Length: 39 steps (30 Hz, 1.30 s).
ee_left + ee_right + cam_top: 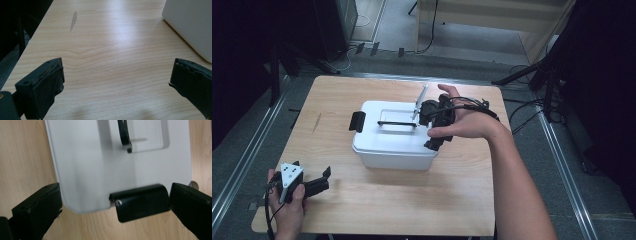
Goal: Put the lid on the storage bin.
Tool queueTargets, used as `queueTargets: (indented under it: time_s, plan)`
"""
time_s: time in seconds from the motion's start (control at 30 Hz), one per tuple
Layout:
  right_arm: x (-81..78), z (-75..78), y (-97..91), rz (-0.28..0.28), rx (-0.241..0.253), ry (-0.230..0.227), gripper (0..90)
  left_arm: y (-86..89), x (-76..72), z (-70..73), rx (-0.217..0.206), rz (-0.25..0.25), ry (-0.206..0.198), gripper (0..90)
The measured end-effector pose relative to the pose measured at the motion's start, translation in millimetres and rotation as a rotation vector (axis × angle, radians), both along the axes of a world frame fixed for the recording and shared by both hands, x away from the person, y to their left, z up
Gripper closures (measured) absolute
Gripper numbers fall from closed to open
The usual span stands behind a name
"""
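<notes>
The white box (394, 135) is set mid-tabletop; its right-end black latch (140, 202) is straddled by the open right gripper (432, 127), touching one jaw. The left gripper (312, 185) is held open near the front-left corner.

left claw (116, 82) jaws wide apart over table (105, 50); white box (192, 22) corner near.

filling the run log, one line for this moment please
right hand-held gripper: open, over black end latch of white plastic lidded box | left hand-held gripper: open, idle over wooden table
</notes>
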State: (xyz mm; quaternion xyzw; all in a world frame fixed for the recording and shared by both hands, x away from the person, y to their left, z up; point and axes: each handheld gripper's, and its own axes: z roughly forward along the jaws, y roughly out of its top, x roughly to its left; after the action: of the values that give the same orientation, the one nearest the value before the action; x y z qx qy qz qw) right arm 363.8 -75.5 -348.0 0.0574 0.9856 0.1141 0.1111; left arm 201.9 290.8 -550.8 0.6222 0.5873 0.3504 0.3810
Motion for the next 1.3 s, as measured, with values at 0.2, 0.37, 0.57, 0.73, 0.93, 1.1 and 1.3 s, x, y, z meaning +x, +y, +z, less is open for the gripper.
queueTargets:
  time_s: [0.2,0.37,0.57,0.73,0.93,1.1,1.3]
  plan:
    - [-2.3,0.3,-18.4,-0.027,0.003,-0.001,0.0,-0.2,-0.4,-0.1,0.002,0.002,-0.005,0.0]
    - [-4.2,-1.7,-31.0,-0.042,0.003,0.005,0.0,0.0,-0.2,-0.1,0.005,0.002,-0.006,0.0]
    - [-5.3,-4.3,-44.5,-0.062,-0.003,0.006,0.0,-0.3,-0.1,-0.1,0.006,0.003,-0.005,0.0]
    - [-5.5,-9.1,-58.4,-0.084,-0.003,0.019,0.0,-0.5,-0.5,-0.2,0.004,0.006,-0.007,0.0]
    - [-5.4,-17.6,-74.3,-0.113,-0.002,0.034,0.0,-0.6,-1.2,0.0,0.010,0.001,-0.004,0.0]
    - [-4.7,-21.7,-84.4,-0.120,0.000,0.037,0.0,-0.8,-1.8,-0.1,0.010,0.004,-0.005,0.0]
    - [-6.8,-27.8,-93.6,-0.141,0.007,0.046,0.0,-1.1,-2.2,0.0,0.011,0.003,-0.005,0.0]
